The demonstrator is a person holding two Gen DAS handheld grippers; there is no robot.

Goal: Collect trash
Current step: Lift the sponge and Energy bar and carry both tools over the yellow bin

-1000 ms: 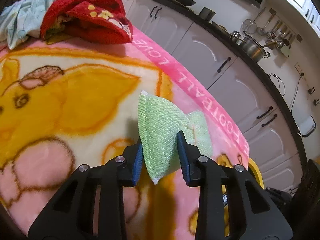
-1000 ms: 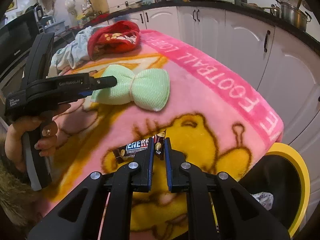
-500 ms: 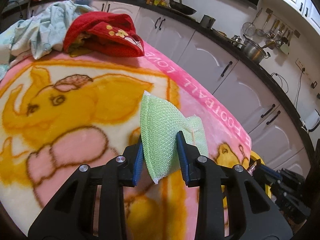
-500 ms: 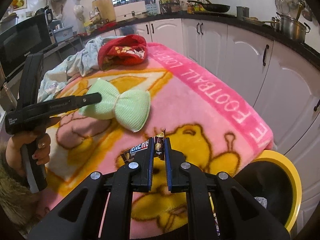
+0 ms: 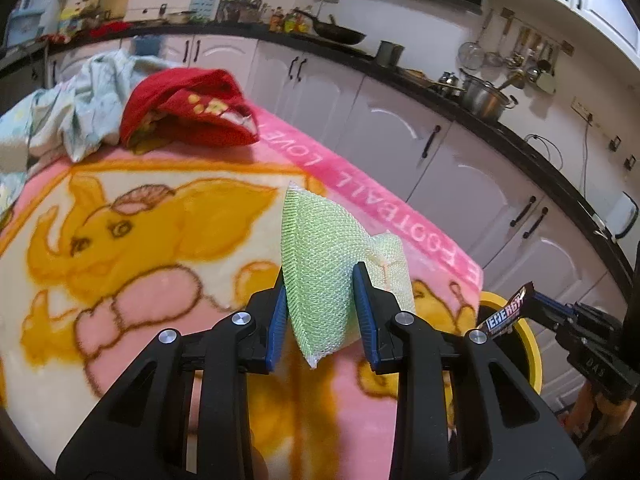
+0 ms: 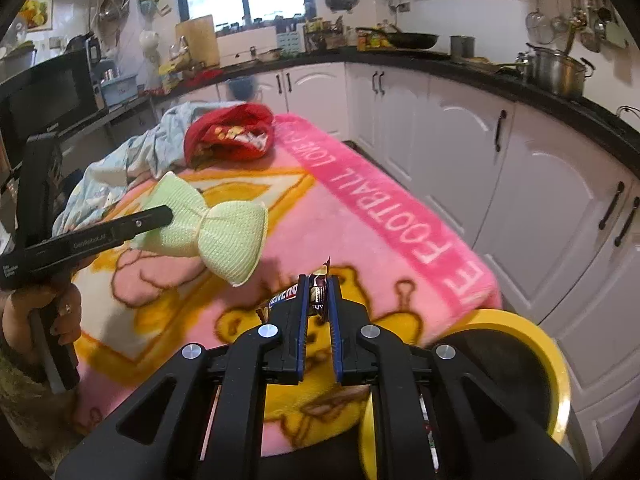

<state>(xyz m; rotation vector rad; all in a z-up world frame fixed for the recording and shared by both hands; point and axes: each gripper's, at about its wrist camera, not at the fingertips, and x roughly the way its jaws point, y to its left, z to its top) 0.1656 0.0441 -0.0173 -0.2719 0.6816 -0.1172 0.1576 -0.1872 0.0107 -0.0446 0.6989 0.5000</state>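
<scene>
The right gripper (image 6: pixel 318 300) is closed narrowly on a candy wrapper (image 6: pixel 316 294), pinching one crumpled end so the rest trails out to the left of the jaws. Held by its tip this way, the wrapper hangs free and should drop cleanly once released. In the right wrist view it sits at lower centre, above the blanket edge, with the yellow-rimmed bin (image 6: pixel 560 376) at lower right; in the left wrist view the wrapper (image 5: pixel 506 312) appears at right, close to the bin's rim (image 5: pixel 534 360). It is dark brown and glossy, with white block lettering and a crimped end.

The left gripper (image 5: pixel 320 312) clamps a pale green mesh scrubber (image 5: pixel 320 264), lifted clear of the pink cartoon blanket (image 5: pixel 120 240), probably awaiting its own turn. It is bow-shaped, pinched at the middle, with a fine netted weave. A red cloth (image 5: pixel 188 108) lies at upper left.
</scene>
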